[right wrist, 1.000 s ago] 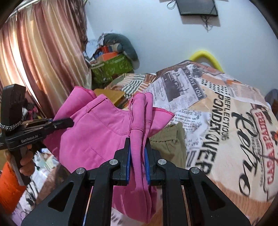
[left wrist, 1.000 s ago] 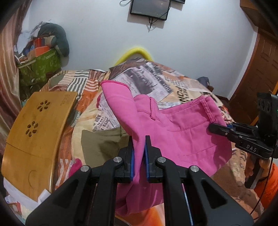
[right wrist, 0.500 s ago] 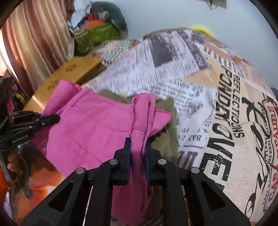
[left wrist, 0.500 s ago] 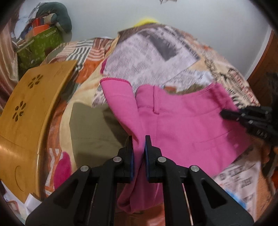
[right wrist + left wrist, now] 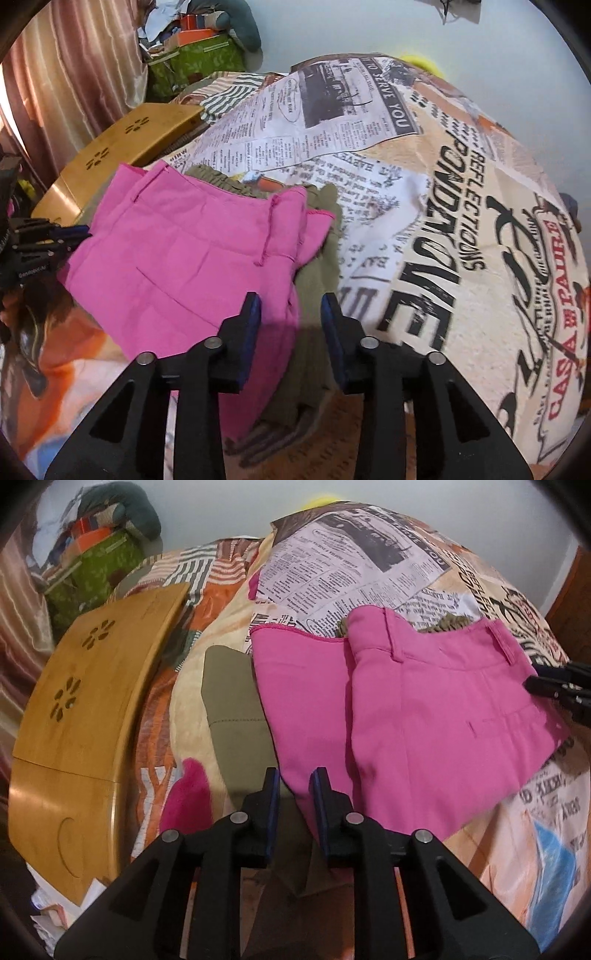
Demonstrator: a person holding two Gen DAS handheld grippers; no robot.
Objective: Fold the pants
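The pink pants (image 5: 413,716) lie folded on the bed, on top of olive green pants (image 5: 236,716). My left gripper (image 5: 294,805) is open at the pink pants' near left corner, with the fabric edge loose between its fingers. My right gripper (image 5: 290,328) is open wide over the pink pants' (image 5: 192,258) near right edge and the olive pants (image 5: 317,258). Each gripper's tip shows at the edge of the other's view: the right one (image 5: 554,686) and the left one (image 5: 44,240).
The bed has a newspaper-print cover (image 5: 424,221). A curved wooden lap tray (image 5: 81,716) lies at the bed's left side. A green box and piled things (image 5: 99,561) stand in the far left corner by the curtain (image 5: 66,88). A pink patch (image 5: 184,797) shows on the cover.
Both grippers lowered the pink pants onto the bed and opened, letting go of the fabric. The pants now lie flat over the olive pants.
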